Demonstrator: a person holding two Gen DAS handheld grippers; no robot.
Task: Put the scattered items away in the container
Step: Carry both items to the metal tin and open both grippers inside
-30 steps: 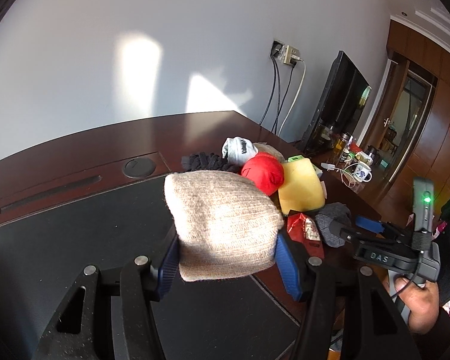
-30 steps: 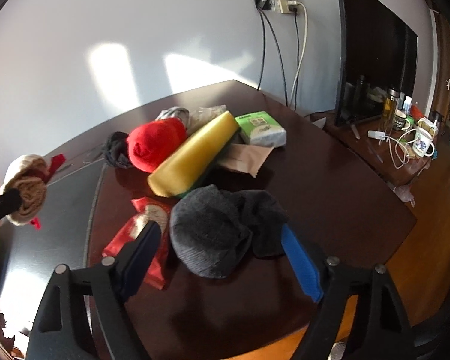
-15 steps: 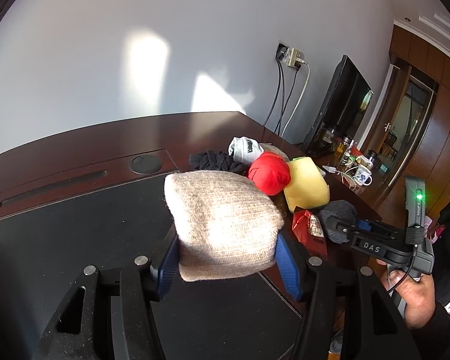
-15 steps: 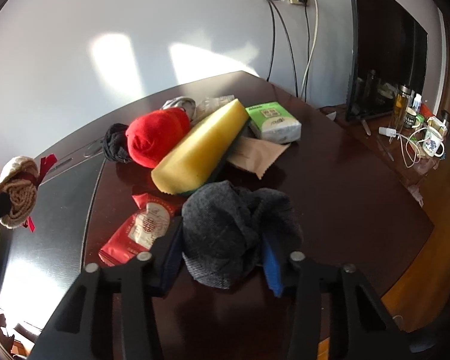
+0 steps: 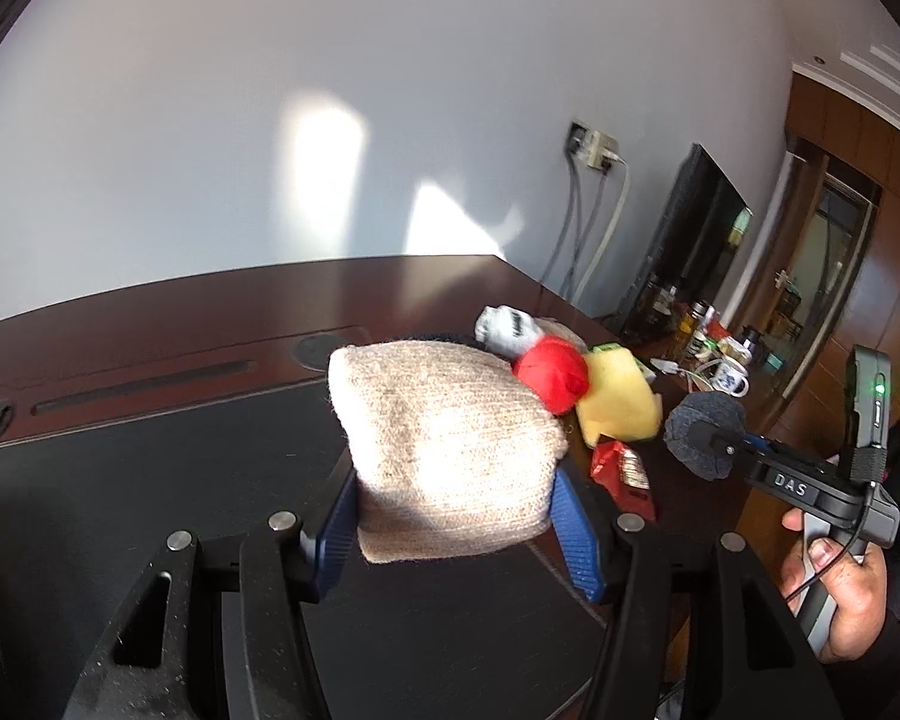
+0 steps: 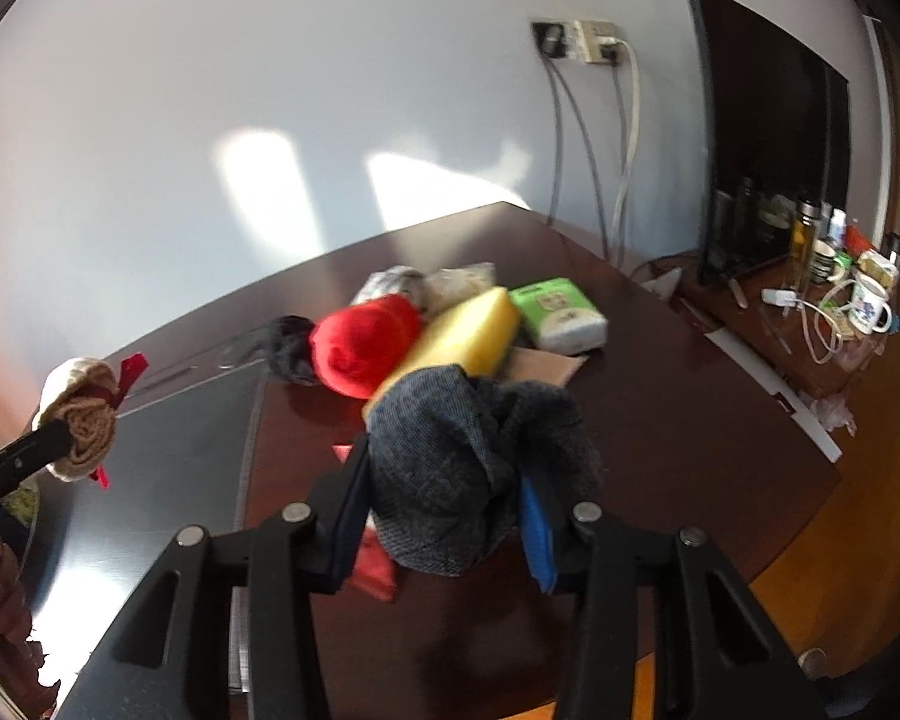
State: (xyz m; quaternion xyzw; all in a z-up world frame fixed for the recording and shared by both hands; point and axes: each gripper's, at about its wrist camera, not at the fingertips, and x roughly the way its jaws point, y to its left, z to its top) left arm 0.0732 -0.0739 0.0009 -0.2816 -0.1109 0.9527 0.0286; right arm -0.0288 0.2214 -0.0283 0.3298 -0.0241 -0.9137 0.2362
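My left gripper (image 5: 456,498) is shut on a beige knitted roll (image 5: 444,438), held above the black desk mat (image 5: 150,480). In the right wrist view that roll (image 6: 84,426) shows at the far left with a red ribbon. My right gripper (image 6: 444,516) is shut on a dark grey knitted cloth (image 6: 450,456), lifted off the brown table (image 6: 690,420); its loose end hangs to the right. The left wrist view shows the same grey cloth (image 5: 705,435) in the air. No container is in view.
On the table lie a red knitted ball (image 6: 363,345), a yellow foam block (image 6: 468,330), a green tissue pack (image 6: 561,312), a black sock (image 6: 291,348), a white-grey sock (image 5: 504,330) and a red packet (image 5: 621,471). A TV (image 6: 768,138) and mugs (image 6: 867,312) stand at the right.
My right gripper closed on the grey cloth and raised it off the table. My left gripper shifted a little with the beige roll still in it.
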